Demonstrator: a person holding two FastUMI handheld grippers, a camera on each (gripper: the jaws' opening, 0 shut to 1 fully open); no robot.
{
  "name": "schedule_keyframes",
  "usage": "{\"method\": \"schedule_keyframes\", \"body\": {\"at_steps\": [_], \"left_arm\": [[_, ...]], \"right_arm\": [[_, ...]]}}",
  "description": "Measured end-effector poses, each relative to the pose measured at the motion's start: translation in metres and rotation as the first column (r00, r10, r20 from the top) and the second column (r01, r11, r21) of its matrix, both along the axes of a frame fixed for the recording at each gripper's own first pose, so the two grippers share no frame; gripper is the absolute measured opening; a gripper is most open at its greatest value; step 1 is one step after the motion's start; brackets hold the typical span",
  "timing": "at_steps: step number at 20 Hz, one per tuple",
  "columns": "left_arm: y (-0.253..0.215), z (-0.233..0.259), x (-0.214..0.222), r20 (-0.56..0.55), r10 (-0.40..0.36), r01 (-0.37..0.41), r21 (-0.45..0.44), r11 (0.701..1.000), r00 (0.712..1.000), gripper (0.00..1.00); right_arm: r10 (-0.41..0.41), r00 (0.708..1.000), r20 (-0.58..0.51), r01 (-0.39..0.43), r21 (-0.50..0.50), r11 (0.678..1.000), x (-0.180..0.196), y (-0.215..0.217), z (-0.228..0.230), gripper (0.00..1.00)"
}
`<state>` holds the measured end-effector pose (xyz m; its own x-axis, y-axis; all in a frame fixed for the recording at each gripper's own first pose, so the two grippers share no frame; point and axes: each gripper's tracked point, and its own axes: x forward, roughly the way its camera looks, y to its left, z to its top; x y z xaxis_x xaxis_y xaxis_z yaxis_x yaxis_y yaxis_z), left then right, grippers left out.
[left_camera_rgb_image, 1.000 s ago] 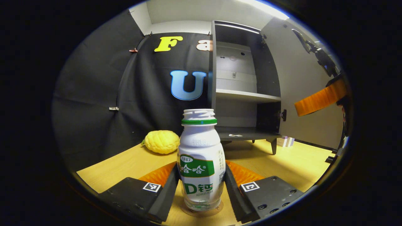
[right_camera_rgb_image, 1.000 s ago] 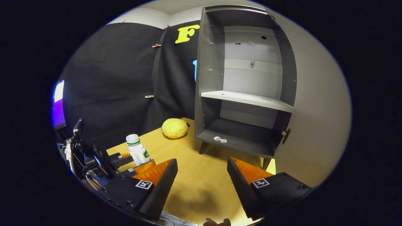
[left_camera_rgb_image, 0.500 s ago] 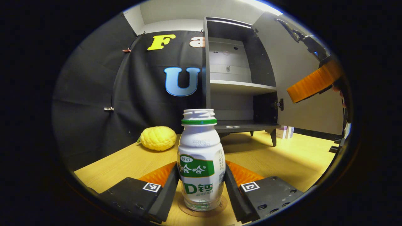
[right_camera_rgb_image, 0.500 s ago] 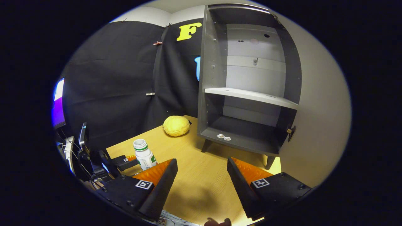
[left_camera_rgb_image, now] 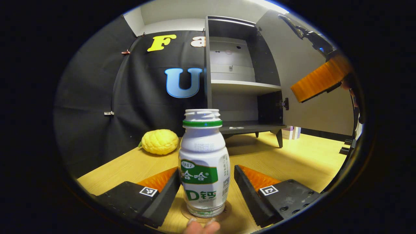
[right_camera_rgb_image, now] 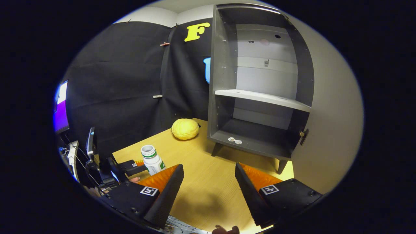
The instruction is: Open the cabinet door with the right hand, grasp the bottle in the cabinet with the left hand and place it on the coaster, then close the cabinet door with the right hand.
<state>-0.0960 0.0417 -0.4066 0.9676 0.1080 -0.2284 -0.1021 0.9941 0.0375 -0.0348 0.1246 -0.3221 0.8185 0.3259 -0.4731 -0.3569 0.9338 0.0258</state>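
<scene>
Bottle [left_camera_rgb_image: 203,165] upright on coaster [left_camera_rgb_image: 195,217]

Bottle on coaster, cabinet door open.
The white bottle [left_camera_rgb_image: 203,164] with a green neck ring and label, capless, stands upright on the round brown coaster [left_camera_rgb_image: 191,215], near. The grey cabinet [right_camera_rgb_image: 256,87] stands far right, its door [right_camera_rgb_image: 328,130] swung wide.

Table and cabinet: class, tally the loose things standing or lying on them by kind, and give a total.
Bottle: 1
Coaster: 1
Yellow bumpy fruit: 1
Small white tags on the cabinet floor: 2
Total: 5
</scene>
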Motion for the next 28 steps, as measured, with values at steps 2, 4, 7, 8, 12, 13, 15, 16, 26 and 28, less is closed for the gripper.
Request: {"method": "schedule_keyframes", "body": {"at_steps": [2,4,7,8,12,13,15,16,26,28], "left_arm": [[0.001,0.011,0.001,0.02,0.01,-0.01,0.017,1.0,1.0,0.98],[0.003,0.029,0.006,0.042,0.006,-0.007,0.034,0.999,0.999,0.98],[0.009,0.076,0.019,0.1,-0.005,-0.001,0.06,0.998,0.995,0.98],[0.009,0.091,0.021,0.118,-0.011,0.004,0.059,0.998,0.993,0.98],[0.001,0.164,0.028,0.168,-0.044,0.04,0.029,0.999,0.985,0.98],[0.0,0.183,0.028,0.176,-0.052,0.048,0.027,0.998,0.983,0.98],[-0.002,0.22,0.027,0.187,-0.066,0.062,0.029,0.998,0.98,0.98],[-0.002,0.239,0.028,0.186,-0.073,0.069,0.028,0.997,0.98,0.98],[-0.027,0.348,0.033,0.194,-0.188,0.196,-0.024,0.98,0.963,0.98],[-0.032,0.355,0.04,0.197,-0.213,0.22,-0.015,0.975,0.957,0.98]], "right_arm": [[-0.005,1.0,0.003,0.005,-0.003,1.0,-0.001,-0.003,0.004,0.98],[-0.011,1.0,0.005,0.011,0.004,1.0,-0.001,-0.005,0.011,0.98],[-0.019,0.999,0.044,0.018,0.02,1.0,0.003,-0.007,0.039,0.98],[-0.021,0.998,0.066,0.019,0.028,0.999,0.006,-0.007,0.052,0.98],[-0.034,0.989,0.141,0.023,0.077,0.997,0.009,-0.009,0.114,0.98],[-0.04,0.986,0.159,0.025,0.096,0.995,0.007,-0.01,0.133,0.98],[-0.049,0.977,0.209,0.016,0.159,0.987,-0.001,-0.01,0.181,0.98],[-0.042,0.975,0.22,-0.001,0.191,0.982,-0.008,-0.008,0.202,0.98],[-0.232,0.872,0.432,0.204,0.111,0.973,-0.099,-0.106,0.32,0.97],[-0.302,0.844,0.444,0.281,0.115,0.953,-0.12,-0.134,0.328,0.95]]}}
